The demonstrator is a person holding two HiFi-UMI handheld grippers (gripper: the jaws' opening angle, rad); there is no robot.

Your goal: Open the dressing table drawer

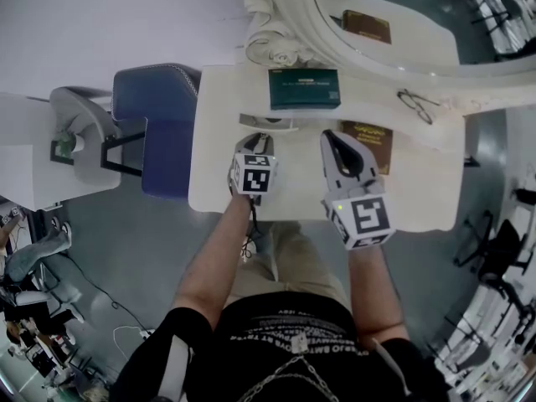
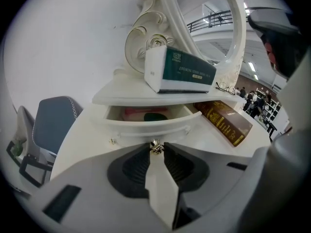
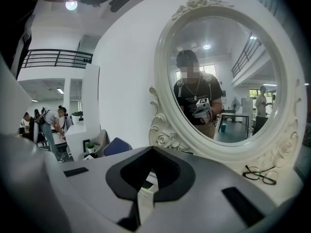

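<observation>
Far L, a chair (image 1: 159, 115) is seen beside the table (image 1: 219, 178), well clear of the work. The L gripper (image 2: 155, 143) is closed down to a narrow gap on the gold knob (image 2: 155, 148), which is pinched at the jaw tips. The drawer (image 2: 146, 125) is found under the shelf (image 2: 121, 97) that carries the box (image 2: 187, 72), at the table's back, L of centre. It is already drawn part way out: a pink item (image 2: 138, 113) & a green item (image 2: 156, 116) can be made out inside. Task is judged approx. half done. A further pull toward the person is prob. left, then release of the knob. The R gripper (image 1: 329, 137) is held over the tabletop, jaws brought together w/ nothing btwn them, and is judged not needed for the pull. Further R, a book (image 1: 368, 141) & glasses (image 1: 416, 104) are seen lying apart from both grippers.
</observation>
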